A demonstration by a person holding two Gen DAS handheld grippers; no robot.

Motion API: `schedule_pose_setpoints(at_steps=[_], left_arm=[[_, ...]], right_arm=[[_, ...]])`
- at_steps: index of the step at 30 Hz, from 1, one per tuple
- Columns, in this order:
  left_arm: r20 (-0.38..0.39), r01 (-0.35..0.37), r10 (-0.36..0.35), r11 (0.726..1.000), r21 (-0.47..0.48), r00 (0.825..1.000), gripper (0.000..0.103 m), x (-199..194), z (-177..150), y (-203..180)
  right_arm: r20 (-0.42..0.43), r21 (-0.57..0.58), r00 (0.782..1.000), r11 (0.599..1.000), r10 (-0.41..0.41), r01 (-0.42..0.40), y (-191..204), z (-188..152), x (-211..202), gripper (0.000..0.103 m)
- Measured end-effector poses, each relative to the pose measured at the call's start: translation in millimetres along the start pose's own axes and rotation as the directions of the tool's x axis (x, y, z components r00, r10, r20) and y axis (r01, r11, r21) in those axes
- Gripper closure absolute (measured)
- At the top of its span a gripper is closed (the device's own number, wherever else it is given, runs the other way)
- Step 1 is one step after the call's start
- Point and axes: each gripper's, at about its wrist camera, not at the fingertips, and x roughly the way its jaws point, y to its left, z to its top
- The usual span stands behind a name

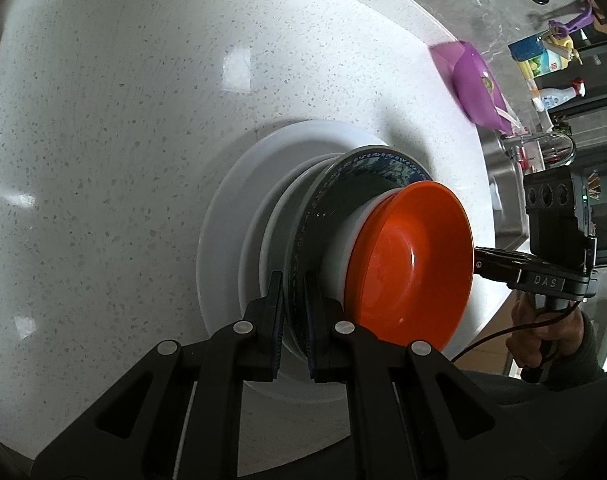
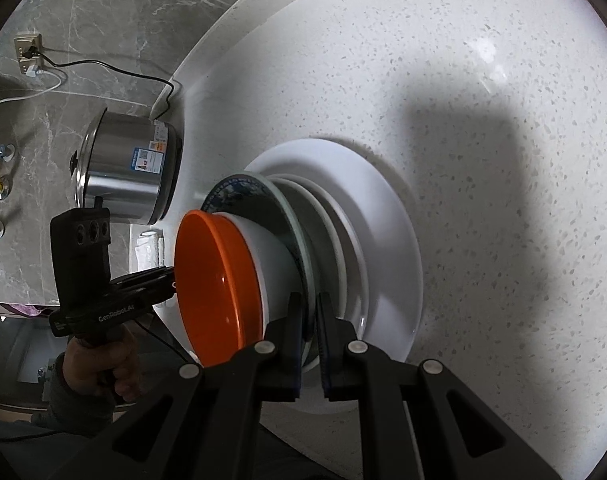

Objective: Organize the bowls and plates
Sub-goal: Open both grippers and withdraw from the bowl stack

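Bright fisheye views, glare patches and a hard shadow on countertop (image 2: 503,80).

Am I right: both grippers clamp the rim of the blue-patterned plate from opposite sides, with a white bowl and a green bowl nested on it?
Not quite: the top bowl is orange, not green. Both wrist views show the orange bowl nested in the white bowl on the blue-patterned plate. The left gripper and right gripper do clamp that plate's rim from opposite sides.

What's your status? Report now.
Left hand-held gripper and right hand-held gripper both clamp blue-patterned plate rim. Orange bowl tops stack. Nothing blocking.
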Motion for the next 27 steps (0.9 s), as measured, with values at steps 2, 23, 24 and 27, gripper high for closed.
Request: schedule_pose_setpoints(at_steps=[2, 23, 24, 27], left_arm=[[0.002, 0.0, 0.0, 1.0, 0.004, 1.0, 0.097, 1.2, 1.1, -3.4], [0.162, -0.093, 0.088, 0.995, 0.025, 0.983, 0.032, -14.7, -11.1, -1.0], [0.183, -0.093, 0.088, 0.995, 0.02, 0.979, 0.02, -19.6, -12.8, 1.7], [0.263, -0.045, 0.042, 0.999, 0.008, 0.964, 0.0, -38.6, -18.8, 10.7]], right_arm=[[0.001, 0.001, 1.0, 1.0, -0.003, 0.003, -0.2, -0.1, 0.1, 0.092], [0.132, -0.04, 0.983, 0.991, -0.125, 0.131, 13.4, -7.3, -10.7, 0.068], [0.157, -0.022, 0.977, 0.988, -0.146, 0.151, 12.1, -9.7, -16.6, 0.057], [0.213, 0.022, 0.962, 0.985, -0.17, 0.169, 8.5, -19.6, -33.5, 0.029]])
